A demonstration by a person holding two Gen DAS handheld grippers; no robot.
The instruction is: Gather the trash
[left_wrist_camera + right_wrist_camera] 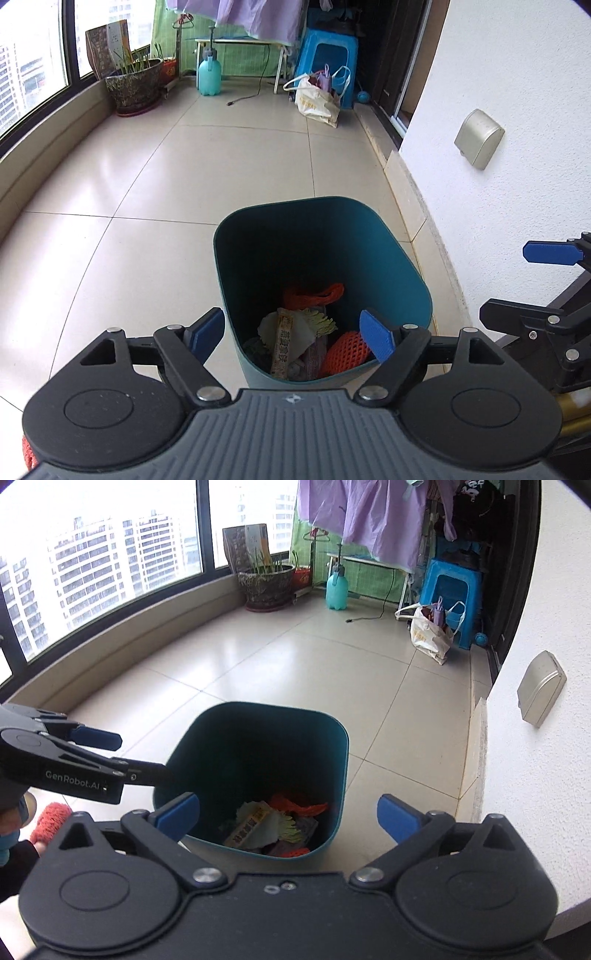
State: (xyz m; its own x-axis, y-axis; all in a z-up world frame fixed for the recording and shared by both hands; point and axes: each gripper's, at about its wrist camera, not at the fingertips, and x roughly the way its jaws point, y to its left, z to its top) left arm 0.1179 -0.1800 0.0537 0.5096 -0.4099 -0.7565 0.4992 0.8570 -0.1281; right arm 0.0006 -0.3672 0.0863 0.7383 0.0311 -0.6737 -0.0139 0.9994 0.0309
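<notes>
A teal trash bin (pixel 388 236) stands on the tiled floor by the white wall; it also shows in the right wrist view (pixel 332 738). Inside lies trash: a snack wrapper (pixel 282 347), orange foam netting (pixel 349 349) and an orange net bag (pixel 314 293); the wrapper (pixel 249 827) shows in the right view too. My left gripper (pixel 295 334) is open and empty above the bin's near rim. My right gripper (pixel 288 818) is open and empty above the bin. The left gripper also appears at the left of the right wrist view (pixel 122 753), and the right gripper at the right edge of the left wrist view (pixel 532 284).
A potted plant (pixel 135 83), a turquoise spray bottle (pixel 209 75), a white shopping bag (pixel 319 101) and a blue plastic stool (pixel 325 55) stand at the far end. A window ledge (pixel 48 147) curves along the left. A metal socket cover (pixel 479 139) sticks out of the right wall.
</notes>
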